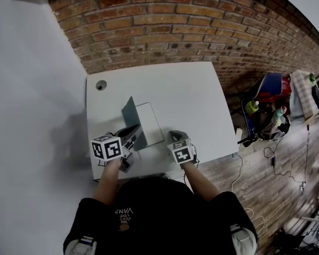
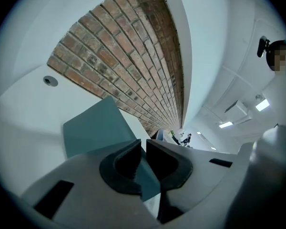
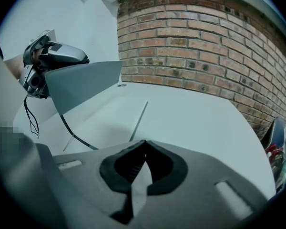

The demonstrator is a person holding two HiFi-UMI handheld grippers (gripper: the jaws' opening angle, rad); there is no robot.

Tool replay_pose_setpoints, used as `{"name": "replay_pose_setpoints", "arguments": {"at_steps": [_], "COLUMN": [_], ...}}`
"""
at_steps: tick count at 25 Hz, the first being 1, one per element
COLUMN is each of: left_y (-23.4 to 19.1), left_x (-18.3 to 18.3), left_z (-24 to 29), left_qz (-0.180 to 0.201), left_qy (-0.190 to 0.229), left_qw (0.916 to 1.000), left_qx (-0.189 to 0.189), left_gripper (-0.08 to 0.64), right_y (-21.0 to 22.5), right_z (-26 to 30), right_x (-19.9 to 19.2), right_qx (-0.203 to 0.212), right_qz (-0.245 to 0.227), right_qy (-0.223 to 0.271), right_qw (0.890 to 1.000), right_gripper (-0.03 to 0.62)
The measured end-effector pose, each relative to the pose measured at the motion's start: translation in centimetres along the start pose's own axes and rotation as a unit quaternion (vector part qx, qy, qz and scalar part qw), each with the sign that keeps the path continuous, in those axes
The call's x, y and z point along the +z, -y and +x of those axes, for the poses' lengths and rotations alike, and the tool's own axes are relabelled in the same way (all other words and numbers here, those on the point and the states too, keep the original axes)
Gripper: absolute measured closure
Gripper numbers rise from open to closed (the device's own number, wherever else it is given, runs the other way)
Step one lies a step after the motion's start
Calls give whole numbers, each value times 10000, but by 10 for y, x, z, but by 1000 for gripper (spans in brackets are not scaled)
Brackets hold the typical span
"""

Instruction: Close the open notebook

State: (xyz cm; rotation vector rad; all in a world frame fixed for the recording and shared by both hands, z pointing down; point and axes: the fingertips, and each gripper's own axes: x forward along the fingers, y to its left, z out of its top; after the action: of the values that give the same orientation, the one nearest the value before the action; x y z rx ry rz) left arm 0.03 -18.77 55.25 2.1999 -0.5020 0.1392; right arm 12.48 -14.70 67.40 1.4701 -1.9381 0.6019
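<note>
The notebook's teal card cover (image 1: 129,112) looks matt, its white paper pages (image 1: 150,122) smooth; the white desk (image 1: 186,89) is smooth, the red brick wall (image 1: 175,25) rough.

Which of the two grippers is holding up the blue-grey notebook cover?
The left gripper: its jaws pinch the thin blue-grey cover, which is lifted off the white pages. The right gripper is beside them with its jaws together, off the cover.

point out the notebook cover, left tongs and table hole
notebook cover (image 1: 129,115), head view, middle of the raised teal flap
left tongs (image 2: 144,146), left gripper view, between the tips, shut on the cover
table hole (image 1: 100,85), head view, centre of the round grommet
</note>
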Motion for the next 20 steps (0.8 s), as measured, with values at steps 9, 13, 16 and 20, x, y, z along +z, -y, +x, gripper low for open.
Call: {"name": "replay_pose_setpoints", "arguments": {"at_steps": [9, 13, 16, 20], "left_y": [9, 9, 11, 12], "left_x": [-16, -18, -20, -22], "left_z": [12, 11, 10, 7], "left_qz": [17, 22, 26, 55], "left_qy": [-234, -245, -248, -238], "left_qw": [9997, 9997, 9997, 9997], "left_qx": [-101, -67, -50, -12], "left_gripper": [526, 526, 526, 526], "right_y": [7, 8, 7, 5], "right_z": [-8, -10, -12, -15], "right_x": [-1, -4, -4, -1], "right_qx": [-49, -52, -26, 6], "right_qz": [70, 72, 67, 66], "right_qy": [83, 91, 97, 185], "right_qw": [9999, 9999, 9999, 9998], "right_gripper": [594, 594, 594, 594]}}
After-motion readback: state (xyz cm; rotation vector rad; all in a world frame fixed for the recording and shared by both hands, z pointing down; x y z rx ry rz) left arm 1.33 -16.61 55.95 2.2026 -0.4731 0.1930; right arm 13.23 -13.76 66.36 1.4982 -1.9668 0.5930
